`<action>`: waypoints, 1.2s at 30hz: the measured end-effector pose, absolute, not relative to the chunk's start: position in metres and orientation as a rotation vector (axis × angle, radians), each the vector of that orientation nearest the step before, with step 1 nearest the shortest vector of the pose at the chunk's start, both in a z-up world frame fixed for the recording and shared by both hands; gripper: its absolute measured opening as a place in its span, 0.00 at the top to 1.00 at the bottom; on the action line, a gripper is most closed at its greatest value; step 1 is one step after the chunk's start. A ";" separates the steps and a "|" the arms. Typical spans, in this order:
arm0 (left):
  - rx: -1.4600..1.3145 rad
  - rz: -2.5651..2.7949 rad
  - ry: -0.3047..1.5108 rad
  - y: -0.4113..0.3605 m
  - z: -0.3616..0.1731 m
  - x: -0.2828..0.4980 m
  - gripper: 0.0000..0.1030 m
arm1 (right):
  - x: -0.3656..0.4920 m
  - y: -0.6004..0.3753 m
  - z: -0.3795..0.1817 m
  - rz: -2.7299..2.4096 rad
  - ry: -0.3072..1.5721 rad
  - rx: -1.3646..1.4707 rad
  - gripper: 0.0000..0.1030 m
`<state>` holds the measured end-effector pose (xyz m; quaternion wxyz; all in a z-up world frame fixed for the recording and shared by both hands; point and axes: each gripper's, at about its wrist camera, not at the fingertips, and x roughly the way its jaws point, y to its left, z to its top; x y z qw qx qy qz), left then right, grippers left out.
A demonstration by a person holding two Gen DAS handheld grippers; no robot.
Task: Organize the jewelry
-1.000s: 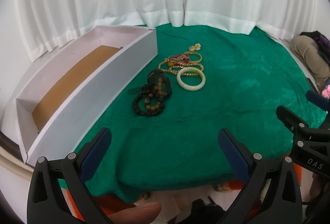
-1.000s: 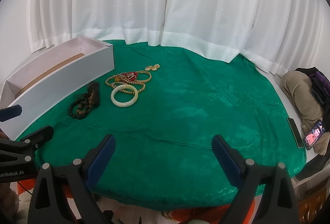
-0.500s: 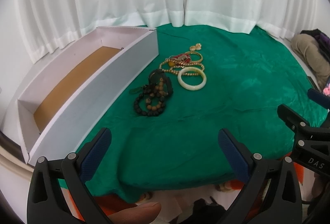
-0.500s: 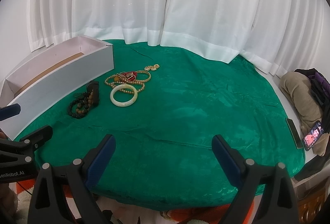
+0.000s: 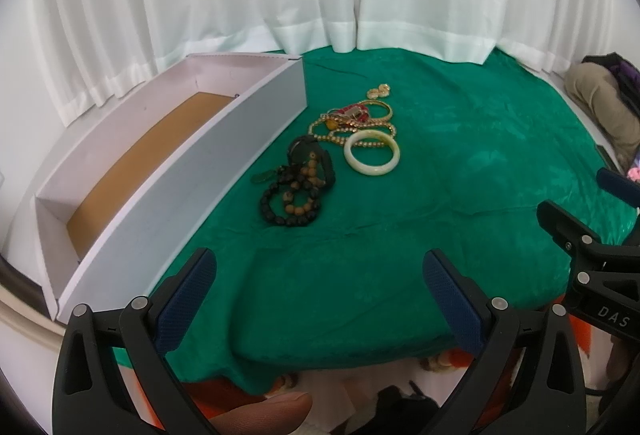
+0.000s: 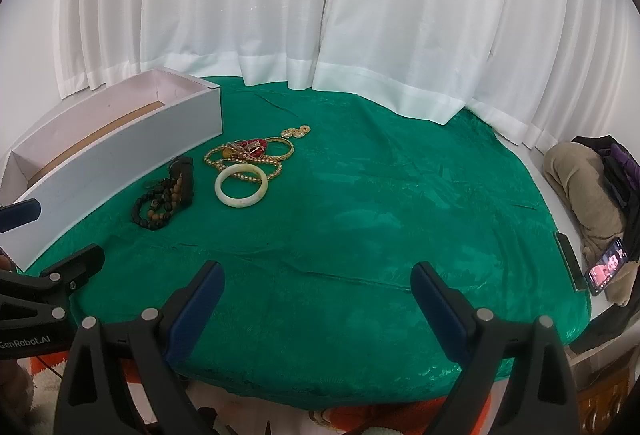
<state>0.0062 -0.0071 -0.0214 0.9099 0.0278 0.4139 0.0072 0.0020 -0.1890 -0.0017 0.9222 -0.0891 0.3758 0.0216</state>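
A heap of jewelry lies on the green cloth: a pale jade bangle (image 5: 372,158) (image 6: 241,186), dark and brown bead bracelets (image 5: 294,195) (image 6: 162,205), gold bead chains with a red piece (image 5: 352,121) (image 6: 248,151), and gold earrings (image 5: 379,91) (image 6: 296,131). A long white box (image 5: 188,171) (image 6: 120,155) with a brown floor stands left of the heap. My left gripper (image 5: 320,279) is open and empty near the table's front edge. My right gripper (image 6: 318,289) is open and empty, also at the front edge.
White curtains hang behind the round table (image 6: 400,215). A heap of clothes (image 6: 584,183) and a lit phone (image 6: 606,267) lie at the right edge. Each gripper shows at the side of the other's view.
Both grippers have crept slightly forward toward the jewelry; nothing was touched or moved.
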 end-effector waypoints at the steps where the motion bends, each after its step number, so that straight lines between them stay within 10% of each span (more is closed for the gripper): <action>1: 0.058 0.015 0.854 -0.006 -0.021 0.007 0.00 | 0.002 -0.189 -0.002 0.044 0.772 -0.182 0.06; 36: 0.062 0.018 0.861 -0.009 -0.023 0.006 0.00 | 0.002 -0.186 0.000 0.046 0.776 -0.190 0.07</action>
